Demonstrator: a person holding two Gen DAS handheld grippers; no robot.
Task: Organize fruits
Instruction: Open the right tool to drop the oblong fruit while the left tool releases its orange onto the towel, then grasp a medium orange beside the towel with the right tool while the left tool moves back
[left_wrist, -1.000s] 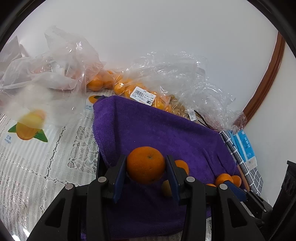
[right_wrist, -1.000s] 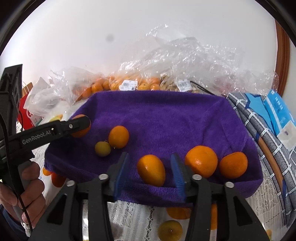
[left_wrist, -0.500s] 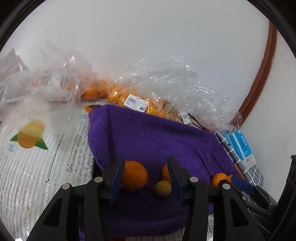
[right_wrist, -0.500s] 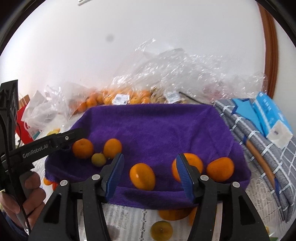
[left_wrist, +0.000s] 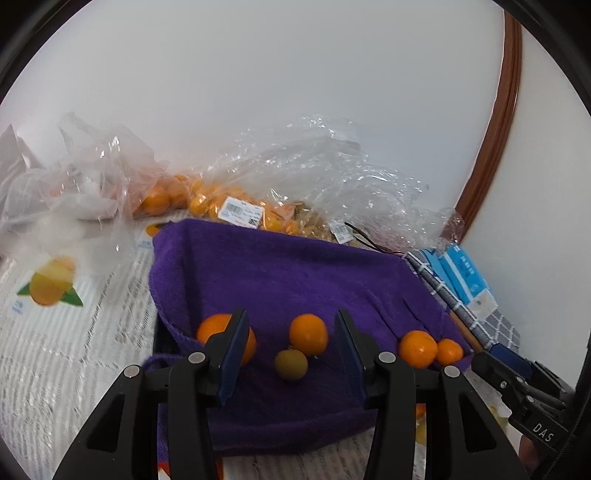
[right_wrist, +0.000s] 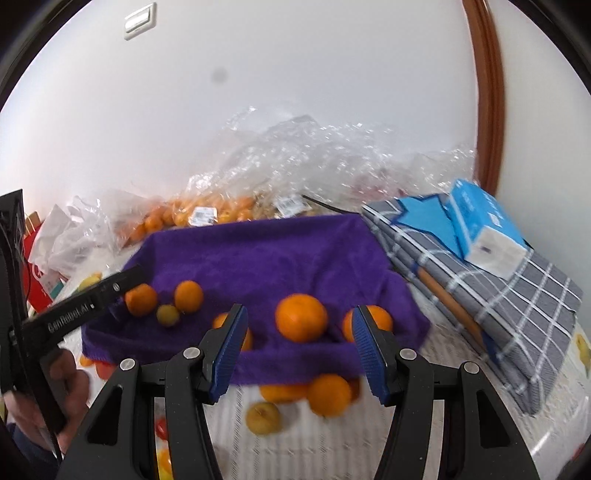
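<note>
Left gripper (left_wrist: 291, 349): orange (left_wrist: 226, 338) released onto purple towel (left_wrist: 295, 273), jaws now apart, empty. Right gripper (right_wrist: 299, 347): jaws spread wider, drawn back from oranges, nothing held.

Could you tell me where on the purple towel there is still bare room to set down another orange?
The back half of the purple terry towel is bare, from the fruit row up to its far edge by the clear plastic bags of oranges. The front strip is crowded: round orange mandarins and a small yellow-green fruit. More fruit lies below the front edge.
</note>
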